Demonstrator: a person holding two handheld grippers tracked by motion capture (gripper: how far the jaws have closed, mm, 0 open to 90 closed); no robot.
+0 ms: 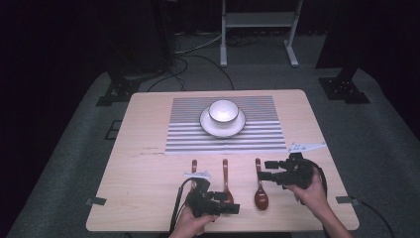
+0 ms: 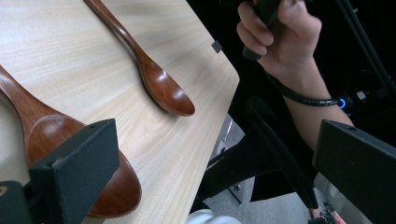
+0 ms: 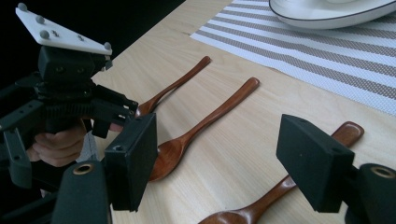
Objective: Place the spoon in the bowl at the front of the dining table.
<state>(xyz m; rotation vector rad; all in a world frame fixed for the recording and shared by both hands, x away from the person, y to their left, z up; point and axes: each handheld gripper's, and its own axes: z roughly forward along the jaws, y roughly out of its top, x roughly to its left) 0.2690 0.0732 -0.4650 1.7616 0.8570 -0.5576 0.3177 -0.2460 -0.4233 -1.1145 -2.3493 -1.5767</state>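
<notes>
Three brown wooden spoons lie side by side near the table's front edge: left spoon (image 1: pixel 194 167), middle spoon (image 1: pixel 225 179), right spoon (image 1: pixel 260 192). My left gripper (image 1: pixel 232 203) is held low at the front edge, pointing right, open. In the left gripper view its jaws (image 2: pixel 215 140) stand wide apart, with the middle spoon's bowl (image 2: pixel 46 128) just behind the left jaw and the right spoon (image 2: pixel 161 86) farther off. My right gripper (image 1: pixel 265 169) points left over the right spoon's handle, open. Its jaws (image 3: pixel 222 154) are empty, above the middle spoon (image 3: pixel 210 116) and right spoon (image 3: pixel 280 193).
A grey-striped placemat (image 1: pixel 183 136) covers the far half of the table, and a white plate (image 1: pixel 207 126) on it carries a white bowl (image 1: pixel 223 110). The table's front edge lies close under both hands. Dark stands and cables are on the floor beyond.
</notes>
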